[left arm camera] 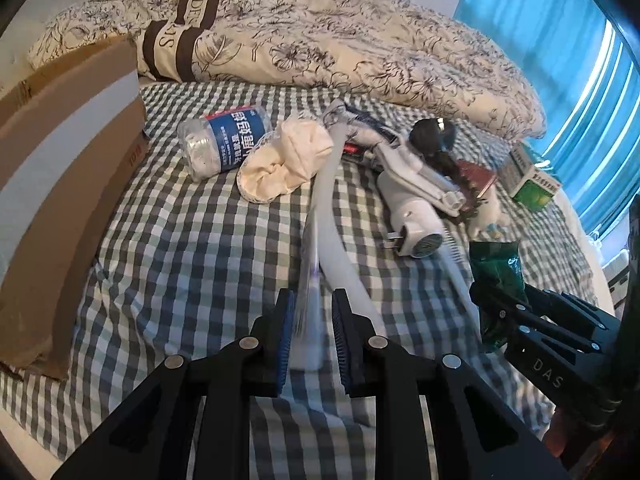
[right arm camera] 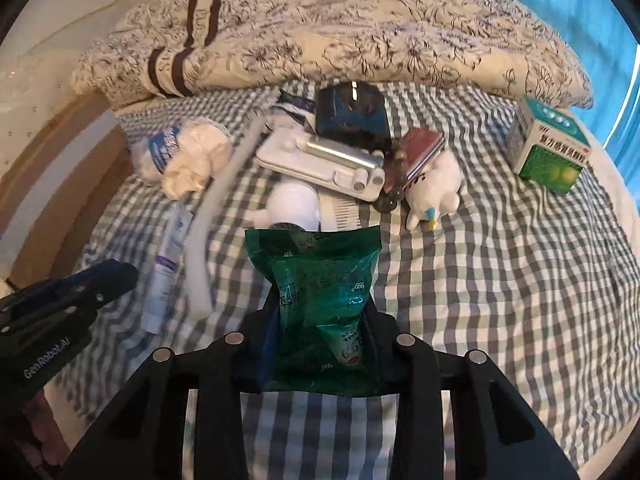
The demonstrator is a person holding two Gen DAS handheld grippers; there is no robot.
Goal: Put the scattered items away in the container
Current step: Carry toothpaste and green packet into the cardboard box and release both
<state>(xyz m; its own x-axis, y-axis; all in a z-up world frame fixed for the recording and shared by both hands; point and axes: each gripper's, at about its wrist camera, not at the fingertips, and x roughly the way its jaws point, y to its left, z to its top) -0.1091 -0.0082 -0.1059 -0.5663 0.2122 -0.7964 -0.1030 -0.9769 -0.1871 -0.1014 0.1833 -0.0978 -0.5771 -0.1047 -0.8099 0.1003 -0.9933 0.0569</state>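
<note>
On the checked bedsheet [right arm camera: 480, 280], the right gripper [right arm camera: 320, 328] pinches a green "666" packet [right arm camera: 320, 280]; the left gripper [left arm camera: 312, 332], marked "GenRobot.AI", stands part-open around a tube [left arm camera: 308, 300]. The cardboard box [left arm camera: 68, 184] sits at nine o'clock.

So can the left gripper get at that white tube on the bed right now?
Probably yes. The left gripper is open with its fingers already on either side of the white tube, and nothing lies between them.
</note>
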